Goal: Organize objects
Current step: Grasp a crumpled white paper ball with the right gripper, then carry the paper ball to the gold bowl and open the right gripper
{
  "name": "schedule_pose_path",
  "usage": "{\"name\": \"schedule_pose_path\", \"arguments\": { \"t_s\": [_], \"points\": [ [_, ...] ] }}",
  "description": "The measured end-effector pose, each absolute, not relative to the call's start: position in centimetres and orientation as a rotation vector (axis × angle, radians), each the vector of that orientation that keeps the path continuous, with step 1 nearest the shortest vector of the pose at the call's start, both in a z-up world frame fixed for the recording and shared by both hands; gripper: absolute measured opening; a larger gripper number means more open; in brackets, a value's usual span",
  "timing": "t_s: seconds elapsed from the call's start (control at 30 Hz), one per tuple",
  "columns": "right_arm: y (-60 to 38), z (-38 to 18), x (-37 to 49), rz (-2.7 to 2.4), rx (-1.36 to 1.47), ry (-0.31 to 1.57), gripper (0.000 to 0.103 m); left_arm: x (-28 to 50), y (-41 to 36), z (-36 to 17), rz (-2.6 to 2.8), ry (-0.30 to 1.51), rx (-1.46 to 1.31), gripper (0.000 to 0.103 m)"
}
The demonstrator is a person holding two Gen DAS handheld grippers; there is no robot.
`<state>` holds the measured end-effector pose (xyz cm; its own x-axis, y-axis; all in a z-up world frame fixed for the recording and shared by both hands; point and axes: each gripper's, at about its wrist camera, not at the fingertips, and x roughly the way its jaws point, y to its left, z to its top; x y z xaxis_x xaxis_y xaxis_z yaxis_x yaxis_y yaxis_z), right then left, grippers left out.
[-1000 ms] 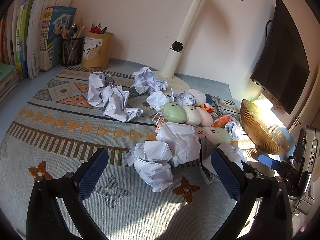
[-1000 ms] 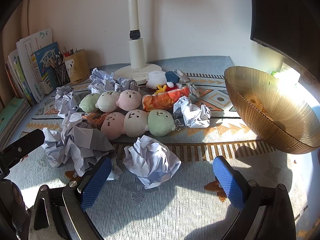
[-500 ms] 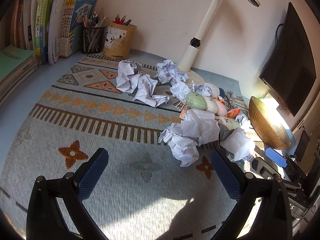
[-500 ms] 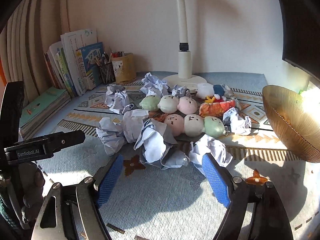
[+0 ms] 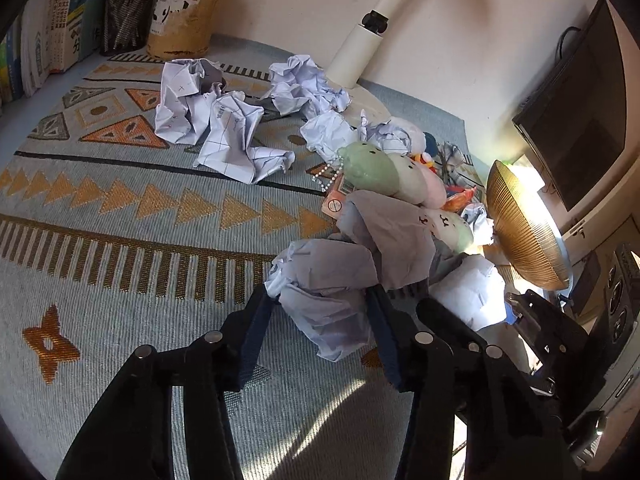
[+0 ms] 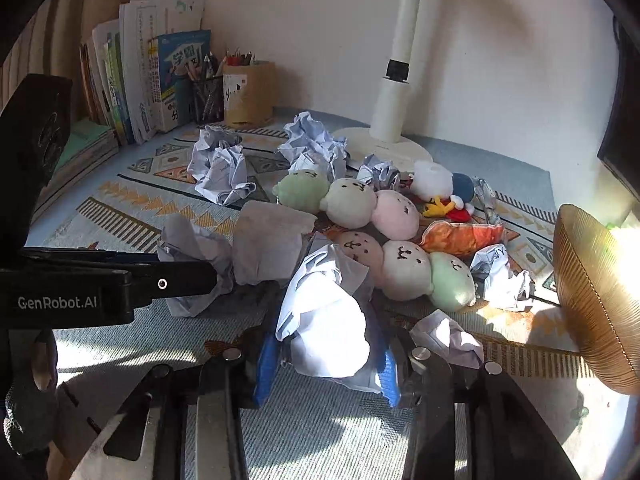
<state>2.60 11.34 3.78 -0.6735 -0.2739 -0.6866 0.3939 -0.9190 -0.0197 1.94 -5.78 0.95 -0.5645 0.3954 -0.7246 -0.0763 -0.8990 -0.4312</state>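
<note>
Several crumpled white paper balls and round plush toys [image 6: 352, 208] lie on a patterned mat. My left gripper [image 5: 320, 316] is shut on a crumpled paper ball [image 5: 328, 284] at the near edge of the pile; it also shows in the right wrist view [image 6: 200, 256]. My right gripper [image 6: 326, 356] is shut on another crumpled paper ball [image 6: 324, 316] in front of the plush toys. More paper balls [image 5: 216, 128] lie farther back. A gold ribbed bowl [image 6: 592, 292] stands tilted at the right.
A white lamp base [image 6: 384, 148] stands behind the pile. Books [image 6: 140, 76] and two pen holders [image 6: 248, 92] line the back left. A dark monitor [image 5: 576, 120] hangs at the right. An orange snack packet [image 6: 460, 236] lies among the toys.
Both grippers have moved forward into the pile and closed, each on a crumpled paper ball. Earlier both were open and empty, farther back from the pile.
</note>
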Motion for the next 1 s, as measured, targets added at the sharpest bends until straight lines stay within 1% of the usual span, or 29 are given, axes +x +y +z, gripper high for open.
{"name": "schedule_pose_path", "arguments": {
  "t_s": [0.1, 0.27, 0.37, 0.5, 0.57, 0.7, 0.8, 0.87, 0.9, 0.93, 0.97, 1.0],
  "points": [
    [12.4, 5.1, 3.5, -2.534, 0.986, 0.114, 0.040, 2.9, -5.9, 1.8, 2.524, -0.521, -1.262, 0.040],
    [15.2, 7.3, 5.7, -2.568, 0.955, 0.005, 0.040, 5.3, -5.4, 4.8, 2.579, -0.480, -1.167, 0.040],
    [18.8, 10.0, 6.9, -2.671, 0.915, -0.049, 0.040, 6.1, -3.5, 6.8, 2.569, -0.448, -1.108, 0.040],
    [25.6, 14.6, 7.7, -2.912, 0.843, -0.114, 0.041, 5.0, 1.8, 9.9, 2.512, -0.356, -1.029, 0.040],
    [29.0, 15.7, 7.0, -3.032, 0.863, -0.162, 0.041, 4.1, 5.6, 11.8, 2.486, -0.282, -0.970, 0.040],
    [35.0, 14.8, 3.7, -3.112, 1.041, -0.318, 0.041, 0.8, 13.3, 13.6, 2.368, -0.208, -0.923, 0.040],
    [37.4, 13.6, 1.6, -3.116, 1.143, -0.354, 0.041, -1.7, 18.4, 13.2, 2.334, -0.144, -0.915, 0.040],
    [38.5, 13.1, 0.8, -3.112, 1.181, -0.352, 0.046, -3.5, 20.6, 12.3, 2.293, -0.147, -0.939, 0.040],
    [38.8, 12.9, 0.4, -3.119, 1.206, -0.339, 0.060, -4.4, 21.4, 11.8, 2.276, -0.152, -0.951, 0.041],
    [39.1, 12.8, 0.4, -3.138, 1.216, -0.332, 0.078, -5.0, 22.0, 11.4, 2.275, -0.160, -0.958, 0.049],
    [39.6, 12.8, 0.7, -3.166, 1.197, -0.335, 0.081, -5.5, 22.5, 11.0, 2.280, -0.167, -0.961, 0.054],
    [40.3, 12.8, 1.2, -3.176, 1.172, -0.347, 0.081, -6.0, 22.8, 10.6, 2.277, -0.164, -0.972, 0.063]
  ]
}}
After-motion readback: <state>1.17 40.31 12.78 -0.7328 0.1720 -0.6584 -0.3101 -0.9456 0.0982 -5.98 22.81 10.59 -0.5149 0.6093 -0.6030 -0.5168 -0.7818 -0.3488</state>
